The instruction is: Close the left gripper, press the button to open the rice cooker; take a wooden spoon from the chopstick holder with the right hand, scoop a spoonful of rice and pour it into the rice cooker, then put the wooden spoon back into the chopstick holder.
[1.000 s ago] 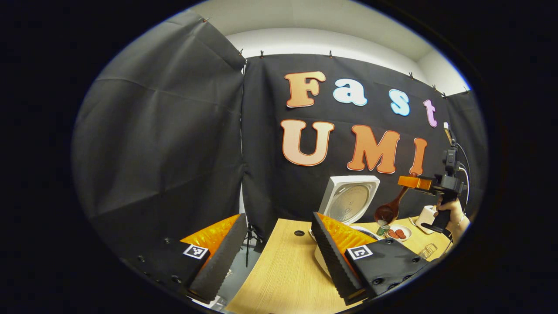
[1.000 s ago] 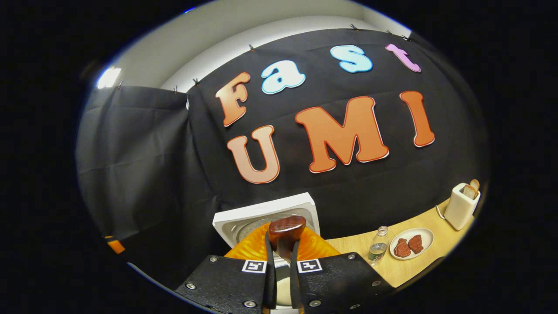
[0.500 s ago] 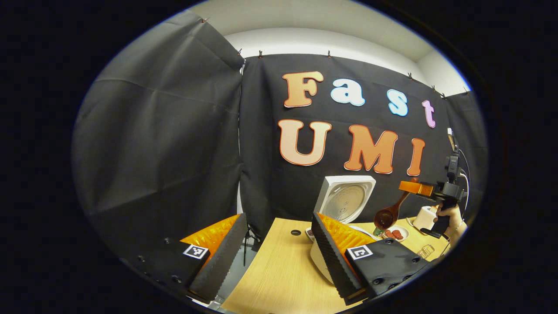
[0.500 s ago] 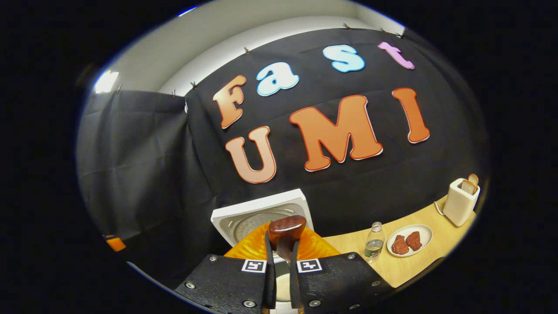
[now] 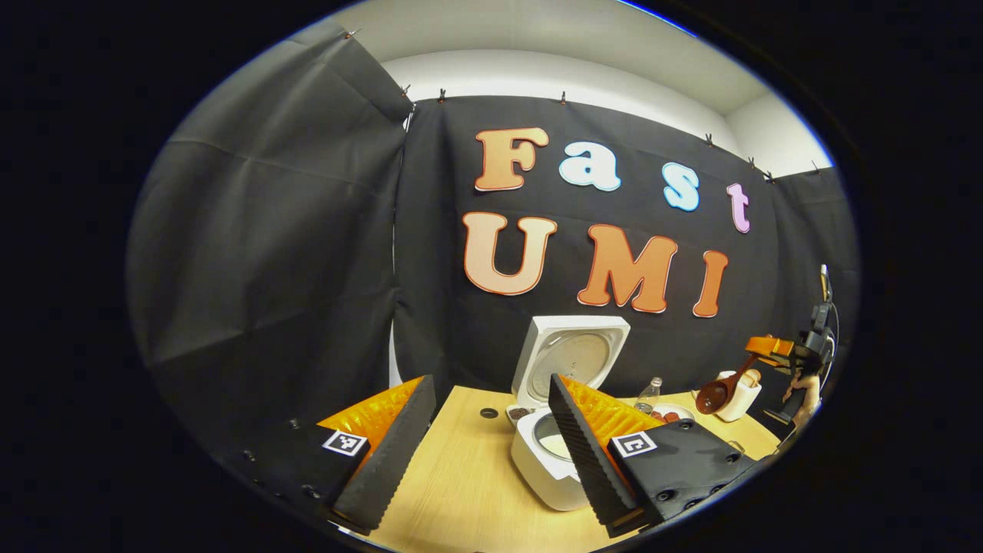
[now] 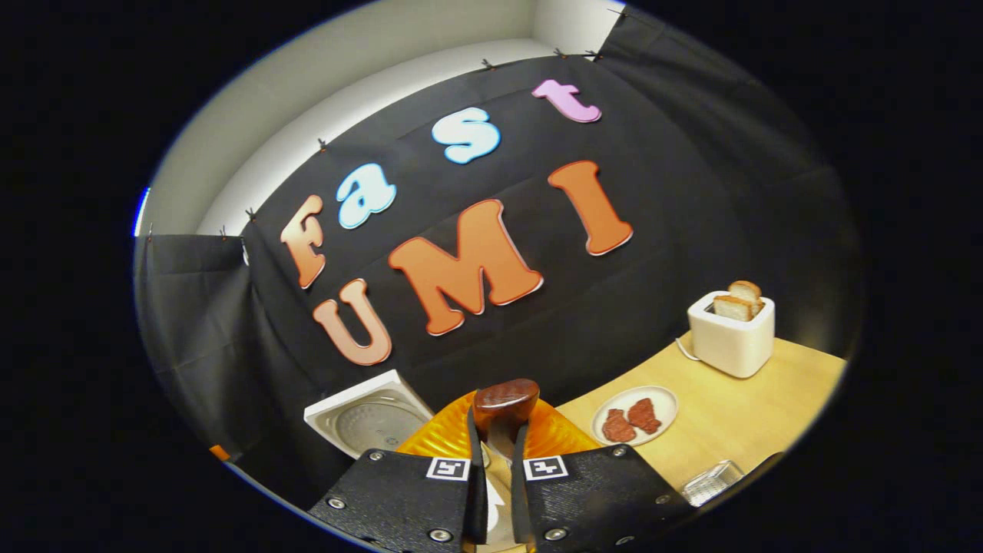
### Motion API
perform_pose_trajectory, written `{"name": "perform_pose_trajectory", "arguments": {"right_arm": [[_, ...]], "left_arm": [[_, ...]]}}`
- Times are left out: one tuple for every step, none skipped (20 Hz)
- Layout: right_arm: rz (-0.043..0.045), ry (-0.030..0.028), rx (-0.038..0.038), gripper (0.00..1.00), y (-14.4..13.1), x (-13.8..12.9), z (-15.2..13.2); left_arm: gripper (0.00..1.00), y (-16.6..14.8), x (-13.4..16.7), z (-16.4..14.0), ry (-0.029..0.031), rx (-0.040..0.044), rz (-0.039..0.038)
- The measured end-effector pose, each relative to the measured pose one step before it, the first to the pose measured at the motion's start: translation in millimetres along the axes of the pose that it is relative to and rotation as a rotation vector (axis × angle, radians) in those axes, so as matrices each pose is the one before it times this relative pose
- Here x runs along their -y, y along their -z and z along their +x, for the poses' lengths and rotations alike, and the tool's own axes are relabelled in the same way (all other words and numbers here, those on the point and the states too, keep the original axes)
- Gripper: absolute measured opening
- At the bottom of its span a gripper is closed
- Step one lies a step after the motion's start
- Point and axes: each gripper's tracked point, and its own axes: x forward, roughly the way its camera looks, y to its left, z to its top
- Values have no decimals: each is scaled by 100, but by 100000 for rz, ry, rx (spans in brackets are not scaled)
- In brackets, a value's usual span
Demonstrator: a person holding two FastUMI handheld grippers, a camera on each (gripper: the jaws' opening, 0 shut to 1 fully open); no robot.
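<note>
Rice cooker (image 5: pixel 549 453) stands open on the table (image 5: pixel 461 491), rice inside (pour looks done); right gripper (image 6: pixel 491 461) clamps the wooden spoon (image 6: pixel 504 403), return to holder remains; left gripper (image 5: pixel 484 453) is spread, empty

From the right gripper view the wooden spoon (image 6: pixel 504 407) is mostly tucked between the fingers (image 6: pixel 475 491), so you get just the handle end. The rice cooker (image 6: pixel 365 418) is cut off low by those fingers. In the left gripper view, a finger (image 5: pixel 584 453) blocks part of the pot, and the bottle (image 5: pixel 649 393) is too tiny to make out.
</note>
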Motion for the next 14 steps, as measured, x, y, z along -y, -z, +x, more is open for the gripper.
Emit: {"name": "perform_pose_trajectory", "arguments": {"right_arm": [[38, 3114, 516, 11, -329, 1818, -765], [-78, 2924, 307, 11, -299, 1829, -566], [-119, 2656, 166, 11, -225, 1747, -590], [-103, 2419, 151, 11, -40, 1777, -444], [-474, 2130, -280, 11, 77, 1552, -513], [-800, 2002, -932, 11, 402, 1499, -372], [-959, 2086, -956, 11, 498, 1510, -302], [-962, 2042, -929, 11, 607, 1359, -167], [-785, 1821, -1197, 11, 587, 1168, -64], [-645, 1366, -1403, 11, 805, 1022, 25], [-831, 1234, -1834, 11, 1077, 889, 148], [-912, 921, -1590, 12, 915, 667, 293], [-1173, 1160, -1636, 12, 899, 663, 428], [-1490, 708, -1732, 12, 1144, 527, 512]], "left_arm": [[100, 19, 453, -46, 591, 210, -239], [97, -5, 491, 70, 307, 71, -272], [97, -11, 456, 45, 416, -31, -340], [97, -29, 540, 15, 487, -77, -390], [97, 6, 528, 23, 386, -206, -252], [100, 105, 478, 21, 374, -242, -138], [100, 71, 522, -12, 358, -233, -86], [100, -54, 624, 7, 343, -128, -125], [100, 64, 387, -56, -42, -109, -111], [100, 39, 221, -123, -723, 50, 40], [100, -51, 105, -48, -885, -140, 616], [100, 58, 93, -114, -1417, -51, 968], [100, 53, 43, -106, -1063, -216, 1097], [100, 108, 209, -279, -300, -326, 666]]}}
